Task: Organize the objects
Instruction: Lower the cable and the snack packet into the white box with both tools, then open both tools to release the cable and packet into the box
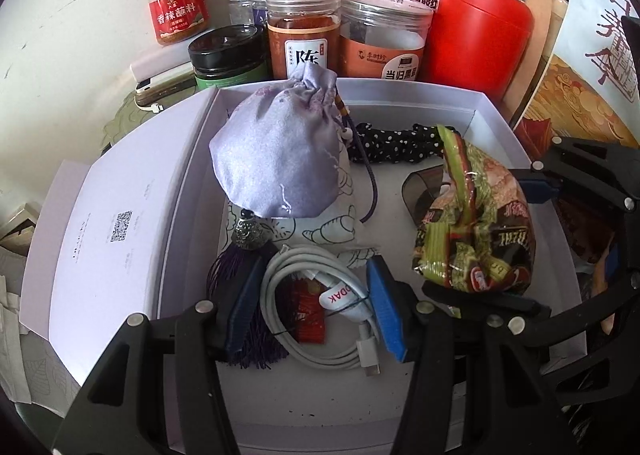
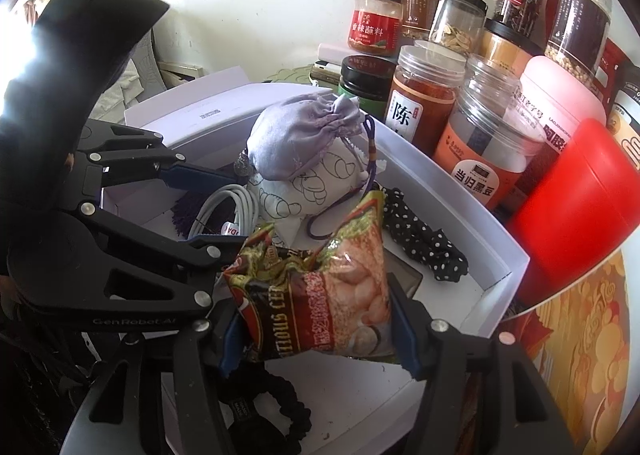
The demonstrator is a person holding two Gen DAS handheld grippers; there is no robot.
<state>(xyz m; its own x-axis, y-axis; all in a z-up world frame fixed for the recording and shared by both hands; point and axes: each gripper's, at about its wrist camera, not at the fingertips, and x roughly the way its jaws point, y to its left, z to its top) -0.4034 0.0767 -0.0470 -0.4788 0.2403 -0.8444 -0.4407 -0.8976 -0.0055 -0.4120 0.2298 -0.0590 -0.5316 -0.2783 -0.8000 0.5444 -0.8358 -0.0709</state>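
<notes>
Between the blue fingers [image 2: 394,319] of the right gripper [image 2: 316,331] sits a snack bag [image 2: 320,287]; they squeeze it from both sides, so the bag is pinched and held up over the white box [image 2: 508,255]; its long side runs up and down, with the crinkled top pointing away from the gripper.

Over by the near wall of the box, the left gripper [image 1: 316,311] has its fingers [image 1: 386,311] close on each side of a coiled white cable [image 1: 316,295]; the gap is small and the pads look like they touch the coil, so I think it is pinched; a small red packet [image 1: 308,315] peeks through the loop, and a purple tassel [image 1: 244,319] lies under the left-side finger.

Both grippers point down into the box, tipped forward; the right one is the nearer to the snack bag and already has it; the left one is the nearer to the cable.

Further into the box from the cable, a purple pouch [image 1: 276,151] rests on top of a white printed bag [image 1: 324,231]; a black dotted cloth [image 1: 396,147] lies along the far wall; a dark clear cup [image 1: 424,191] lies behind the snack bag.

Just past the far wall of the box stand jars [image 1: 304,39] and a red can [image 1: 480,39] on the table.

I think the snack bag only needs to come down into the bare spot near the cable.
</notes>
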